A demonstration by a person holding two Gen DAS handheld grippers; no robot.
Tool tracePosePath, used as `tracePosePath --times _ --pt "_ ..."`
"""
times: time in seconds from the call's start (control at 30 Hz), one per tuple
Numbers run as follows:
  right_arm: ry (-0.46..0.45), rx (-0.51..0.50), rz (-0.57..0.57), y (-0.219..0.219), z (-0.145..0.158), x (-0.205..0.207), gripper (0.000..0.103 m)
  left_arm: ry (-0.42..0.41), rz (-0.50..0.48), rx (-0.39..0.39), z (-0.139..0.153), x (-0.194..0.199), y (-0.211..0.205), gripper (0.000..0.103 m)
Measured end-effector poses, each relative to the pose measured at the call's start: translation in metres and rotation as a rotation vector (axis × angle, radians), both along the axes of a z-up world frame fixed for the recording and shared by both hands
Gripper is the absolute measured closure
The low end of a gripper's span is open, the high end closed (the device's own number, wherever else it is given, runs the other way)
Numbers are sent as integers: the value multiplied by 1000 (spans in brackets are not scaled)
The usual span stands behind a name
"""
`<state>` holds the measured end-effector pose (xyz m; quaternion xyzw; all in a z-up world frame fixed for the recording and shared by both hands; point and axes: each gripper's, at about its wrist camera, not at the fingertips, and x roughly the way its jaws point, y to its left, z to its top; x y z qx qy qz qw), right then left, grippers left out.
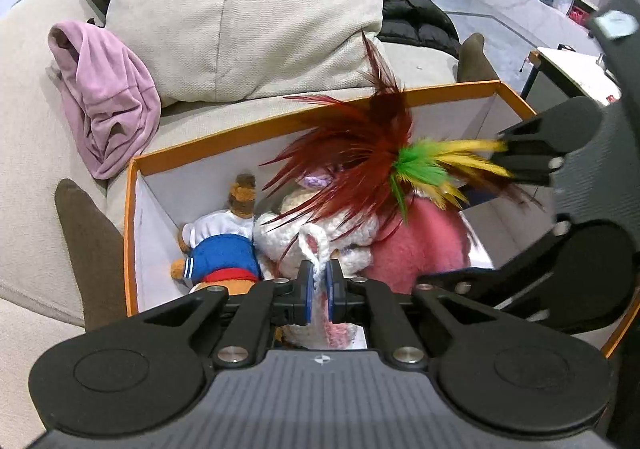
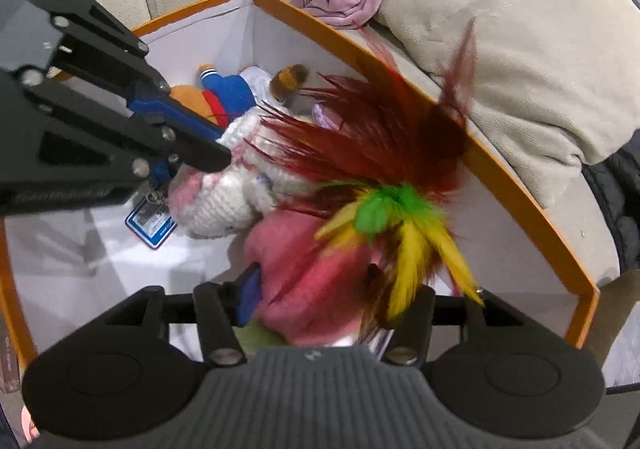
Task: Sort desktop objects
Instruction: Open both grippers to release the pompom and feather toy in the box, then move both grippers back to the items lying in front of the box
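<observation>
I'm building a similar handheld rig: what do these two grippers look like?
Both match: the left gripper and right gripper have black linkage arms with silver pivot pins, round black discs either side, a grey ribbed body and blue finger pads.

Both grippers are angled steeply downward, tips close together. The left gripper (image 1: 319, 281) has its blue pads (image 1: 306, 289) pinched nearly shut, with just a thin bit of white knit caught between them; from the right wrist view it comes in from the upper left as a black linkage ending in a blue finger. The right gripper (image 2: 340, 289) has its jaws spread wide, pads not pressing on anything, and in the left view it reaches in from the right edge.
</observation>
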<state>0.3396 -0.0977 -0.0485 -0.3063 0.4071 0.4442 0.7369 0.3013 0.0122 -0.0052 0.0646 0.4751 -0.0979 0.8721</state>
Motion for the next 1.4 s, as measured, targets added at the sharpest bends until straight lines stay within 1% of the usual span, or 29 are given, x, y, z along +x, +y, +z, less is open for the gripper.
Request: tracePosePath --times 0.03,0.1,0.13,0.17,0.2,0.23,0.3,0.33,0.4,0.43,0.53,0.63,0.77,0.83,0.97,1.03,1.07,1.13,1.27,1.33,1.37,1.4 --pt "11 10 -8 -6 3 0 38 -1 1 -3 0 1 0 96" --pt "52 29 -22 -17 8 1 37 1 8 -13 0 1 1 96" --pt "71 36 -28 -21 10 4 39 2 10 -16 0 1 1 96" --pt "87 44 -32 -23 11 4 41 2 10 -17 0 1 1 96" --pt "95 51 -37 -24 10 4 51 2 11 -14 0 1 0 96" --pt "98 54 -40 -22 8 2 58 2 13 -9 0 1 -1 96" --pt "104 69 -54 -17 4 2 62 0 12 3 1 0 -4 96" --pt "127 84 -61 -15 1 4 65 0 10 5 1 -1 -5 96" --pt "172 96 -72 -11 -6 6 67 -2 18 6 2 -2 -6 95" --pt "170 95 -75 -10 -5 4 67 -3 21 9 2 -2 -7 95" --pt "152 112 -75 -11 -1 1 66 -9 29 18 6 -6 -10 95" --pt "142 134 -74 -19 11 -4 66 -24 30 12 15 -13 -13 95" --pt "117 154 -74 -28 25 -18 65 -68 45 23 33 -27 -18 95" --pt "106 175 -70 -34 32 -28 62 -91 45 22 44 -38 -21 94" --pt "63 237 -80 -50 49 -51 59 -142 43 38 66 -64 -26 92" --pt "50 272 -87 -60 56 -62 56 -164 51 36 74 -77 -27 88" --pt "46 289 -93 -64 58 -69 55 -173 52 33 78 -84 -28 88" --pt "40 319 -103 -73 63 -81 52 -192 50 27 85 -99 -30 88" --pt "40 389 -132 -92 68 -108 51 -226 50 16 97 -134 -31 87" --pt "52 446 -153 -105 69 -122 51 -238 65 0 99 -151 -29 84" --pt "50 474 -173 -110 67 -130 49 -241 78 -12 99 -159 -28 83" --pt "42 498 -200 -116 65 -137 43 -244 93 -26 99 -168 -25 83"
